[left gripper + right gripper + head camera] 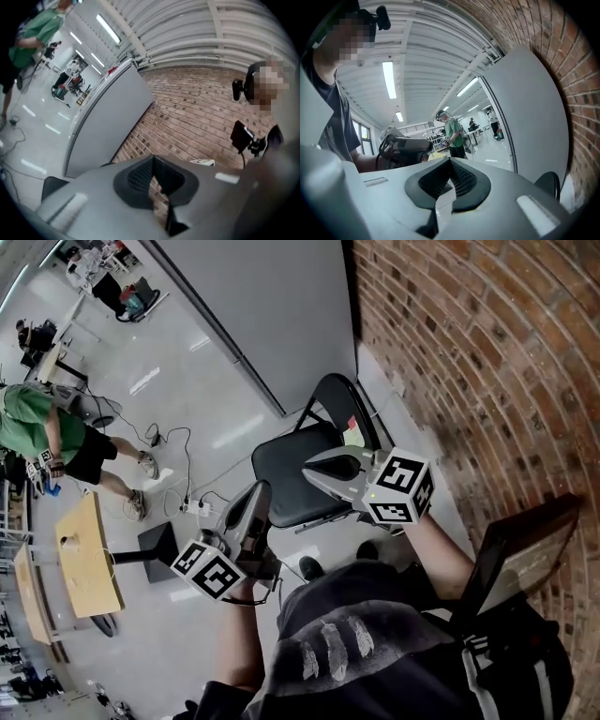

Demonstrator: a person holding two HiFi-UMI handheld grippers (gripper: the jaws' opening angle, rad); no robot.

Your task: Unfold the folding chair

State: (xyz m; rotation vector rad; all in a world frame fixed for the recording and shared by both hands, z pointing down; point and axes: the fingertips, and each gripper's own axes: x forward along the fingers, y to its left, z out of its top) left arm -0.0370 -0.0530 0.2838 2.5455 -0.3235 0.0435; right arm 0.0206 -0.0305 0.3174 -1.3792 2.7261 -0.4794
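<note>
The black folding chair (292,482) stands on the floor beside the brick wall, its seat flat and its rounded back (345,401) upright. In the head view my left gripper (260,489) hangs over the seat's near left corner, shut and empty. Over the seat's near edge my right gripper (310,472) is held level, pointing left, also shut with nothing in it. Neither gripper touches the chair. The left gripper view shows shut jaws (151,186) against brick and a grey panel. In the right gripper view the jaws (448,182) are closed, and the chair back (548,184) shows at the lower right.
A brick wall (487,362) runs along the right, with a grey partition panel (262,306) behind the chair. Cables and a power strip (194,507) lie on the floor at the left. A person in a green shirt (37,423) stands by wooden tables (89,557).
</note>
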